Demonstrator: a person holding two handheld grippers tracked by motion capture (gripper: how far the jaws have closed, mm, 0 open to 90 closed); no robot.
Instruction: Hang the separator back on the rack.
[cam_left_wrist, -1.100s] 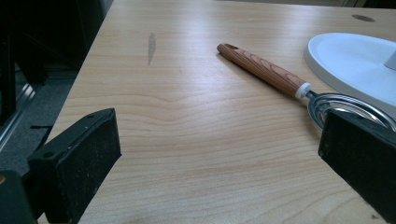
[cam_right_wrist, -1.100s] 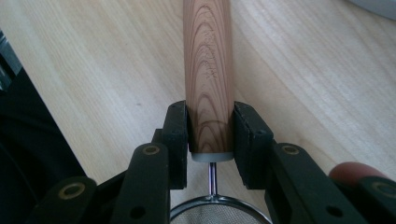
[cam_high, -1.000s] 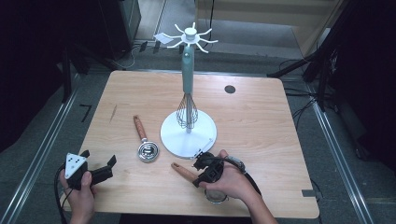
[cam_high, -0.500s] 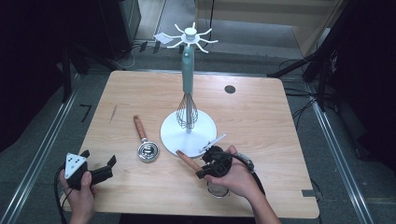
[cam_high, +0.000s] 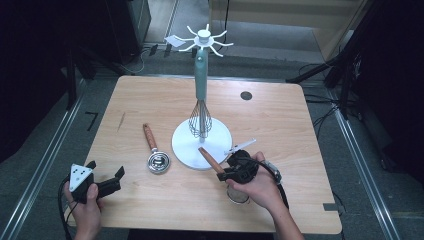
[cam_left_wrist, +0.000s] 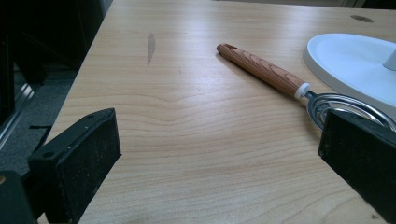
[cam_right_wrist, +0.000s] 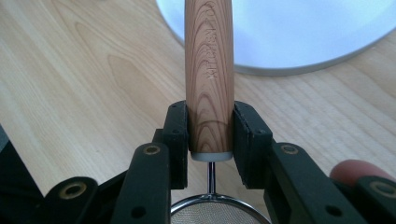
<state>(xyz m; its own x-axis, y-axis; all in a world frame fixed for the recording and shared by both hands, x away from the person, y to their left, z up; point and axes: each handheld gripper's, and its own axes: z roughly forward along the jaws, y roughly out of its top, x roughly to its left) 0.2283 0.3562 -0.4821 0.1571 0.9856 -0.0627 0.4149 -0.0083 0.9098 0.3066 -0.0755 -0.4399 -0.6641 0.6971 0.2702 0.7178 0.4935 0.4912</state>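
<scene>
My right gripper (cam_high: 228, 173) is shut on the wooden handle (cam_right_wrist: 209, 60) of a small mesh strainer, just above its white collar. The handle (cam_high: 209, 159) points toward the white stand base (cam_high: 186, 145), and the mesh bowl (cam_high: 237, 194) hangs under the hand. A whisk (cam_high: 201, 120) hangs against the teal pole. A second wooden-handled utensil (cam_high: 150, 137) with a round metal head (cam_high: 159, 162) lies left of the base. My left gripper (cam_high: 112, 181) rests open near the front left corner, and its view faces that utensil (cam_left_wrist: 264, 70) between wide-apart pads (cam_left_wrist: 79, 158).
The stand's top carries a ring of white hooks (cam_high: 204, 39). A dark round mark (cam_high: 246, 95) sits at the table's back right. A faint scuff (cam_high: 121, 121) marks the wood on the left. Cables and dark equipment surround the table.
My right gripper has carried the strainer away from the front edge, so the handle tip now reaches the stand base's rim. The left gripper has stayed put.
</scene>
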